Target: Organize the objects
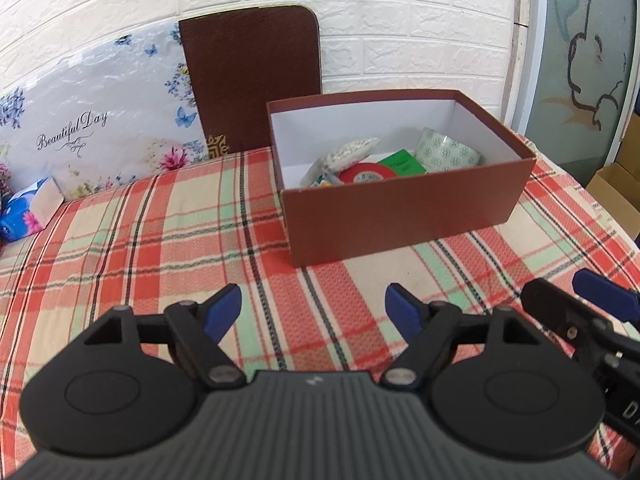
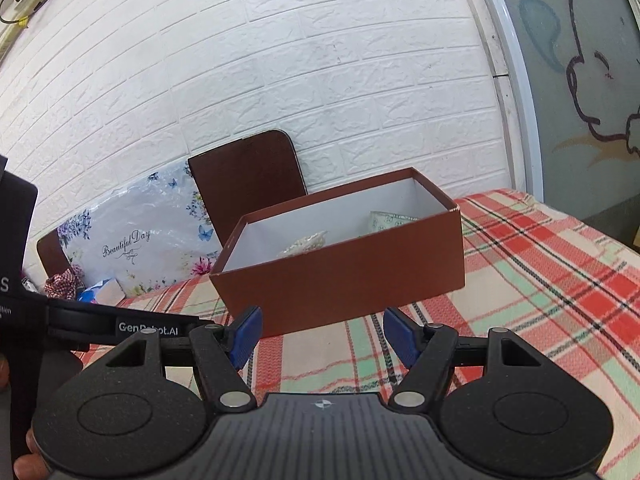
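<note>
A brown open box [image 1: 400,216] with white inner walls stands on the plaid cloth. Inside lie a clear patterned tape roll [image 1: 446,152], a red tape roll [image 1: 366,174], a green card [image 1: 402,162] and a bag of white beads [image 1: 350,151]. My left gripper [image 1: 314,312] hovers open over the cloth in front of the box, nothing between its blue pads. In the right wrist view the box [image 2: 340,280] sits just ahead of my right gripper [image 2: 322,338], also open and empty. The right gripper's fingers [image 1: 604,300] show at the left view's right edge.
A brown lid [image 1: 252,80] leans on the white brick wall behind the box, beside a floral board [image 1: 100,128]. A blue tissue pack [image 1: 28,212] lies at the far left. The table [image 2: 560,280] ends at the right, near a glass door [image 2: 580,80]. A cardboard carton [image 1: 616,184] stands beyond.
</note>
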Tool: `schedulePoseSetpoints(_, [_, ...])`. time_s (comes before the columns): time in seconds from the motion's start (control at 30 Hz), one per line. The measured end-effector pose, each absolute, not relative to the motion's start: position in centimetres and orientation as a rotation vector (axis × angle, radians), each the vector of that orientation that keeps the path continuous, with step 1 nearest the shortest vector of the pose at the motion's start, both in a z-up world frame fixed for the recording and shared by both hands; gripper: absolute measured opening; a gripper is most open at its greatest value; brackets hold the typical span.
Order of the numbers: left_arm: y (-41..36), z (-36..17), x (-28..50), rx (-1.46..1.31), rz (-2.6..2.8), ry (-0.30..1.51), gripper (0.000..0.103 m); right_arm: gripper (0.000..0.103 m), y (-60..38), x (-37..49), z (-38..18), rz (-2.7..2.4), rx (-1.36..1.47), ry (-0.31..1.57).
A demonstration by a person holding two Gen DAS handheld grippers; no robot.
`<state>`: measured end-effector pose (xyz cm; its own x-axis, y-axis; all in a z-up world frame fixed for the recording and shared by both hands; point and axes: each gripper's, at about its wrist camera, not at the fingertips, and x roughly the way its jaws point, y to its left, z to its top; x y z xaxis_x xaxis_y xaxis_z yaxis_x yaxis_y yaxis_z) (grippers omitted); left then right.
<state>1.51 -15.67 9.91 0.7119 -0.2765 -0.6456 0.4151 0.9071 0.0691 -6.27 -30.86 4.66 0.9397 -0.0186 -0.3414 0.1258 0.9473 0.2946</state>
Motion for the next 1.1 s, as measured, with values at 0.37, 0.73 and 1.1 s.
schedulePoseSetpoints(0.37, [-14.1, 8.6, -1.1, 0.228, -0.377, 0.687, 0.091, 0.076, -29.7, -7.5, 4.5, -0.079, 0.336, 0.373])
schedulePoseSetpoints(0.73, [-13.1, 9.7, -3.8, 0.253, -0.348, 0.633, 0.103, 0.083, -28.8, -9.1, 6.0, -0.095, 0.343, 0.335])
schedulePoseSetpoints(1.1, [-12.5, 10.9, -5.3, 0.286, -0.288, 0.582, 0.103, 0.092, -27.5, -10.8, 7.9, -0.096, 0.304, 0.293])
